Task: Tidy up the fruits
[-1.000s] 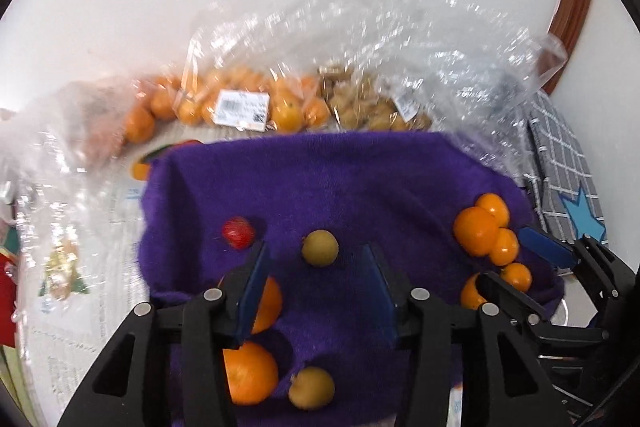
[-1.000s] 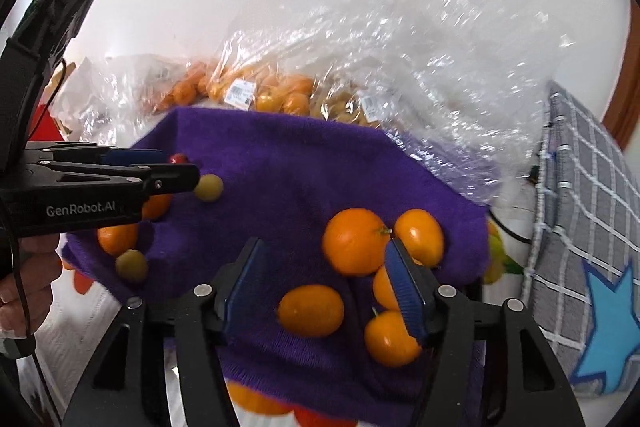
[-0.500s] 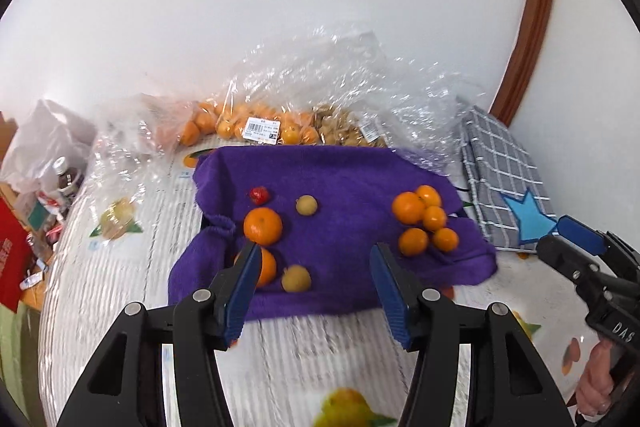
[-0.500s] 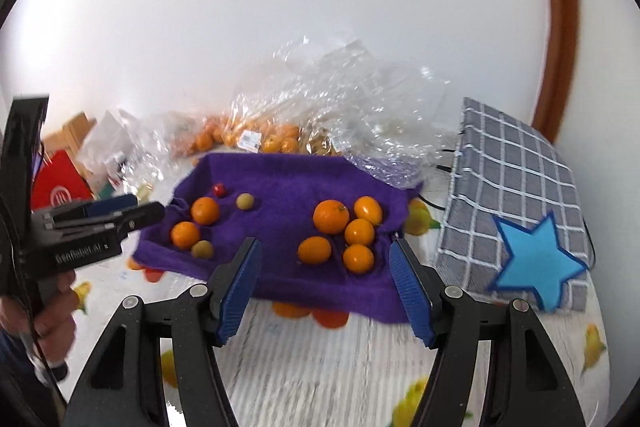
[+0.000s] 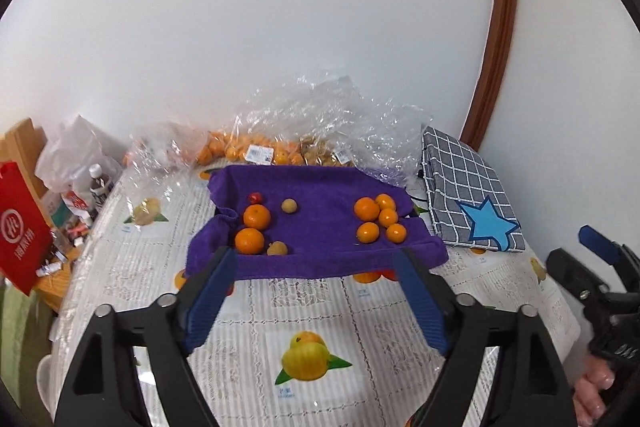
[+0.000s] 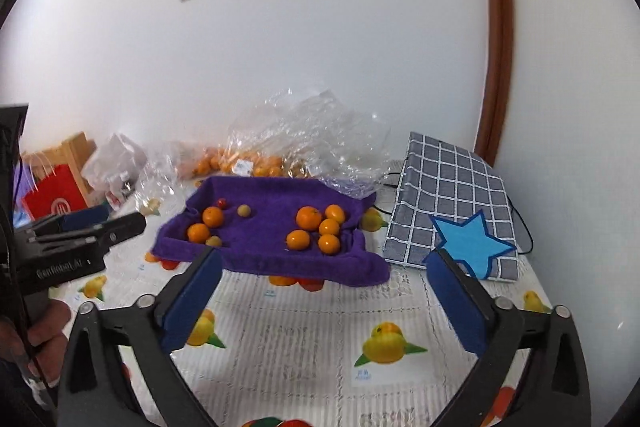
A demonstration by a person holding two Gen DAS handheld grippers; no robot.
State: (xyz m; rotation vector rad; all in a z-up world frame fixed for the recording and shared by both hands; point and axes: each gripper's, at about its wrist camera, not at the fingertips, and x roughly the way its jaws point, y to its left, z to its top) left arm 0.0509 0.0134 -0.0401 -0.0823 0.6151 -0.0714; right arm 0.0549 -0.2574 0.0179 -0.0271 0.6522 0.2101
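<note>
A purple towel [image 5: 320, 227] [image 6: 264, 223] lies on the table. On its right side sits a cluster of several oranges [image 5: 378, 221] [image 6: 318, 225]. On its left side sit two larger oranges [image 5: 253, 229] [image 6: 206, 225], two small yellow-brown fruits [image 5: 289, 206] [image 6: 244, 210] and a small red fruit [image 5: 255, 197] [image 6: 221, 203]. My left gripper [image 5: 316, 293] is open and empty, well back from the towel's near edge. My right gripper [image 6: 324, 287] is open and empty, also back from the towel.
Clear plastic bags of oranges [image 5: 256, 153] and brown fruits lie behind the towel by the wall. A grey checked bag with a blue star [image 5: 468, 203] [image 6: 452, 211] lies to the right. A red paper bag [image 5: 20, 227], bottles and clutter stand at the left. The tablecloth [image 5: 320, 327] shows printed fruit.
Both grippers have pulled far back and up from the towel, from right over the fruit to well short of its near edge. Both stay open. The fruit has not moved.
</note>
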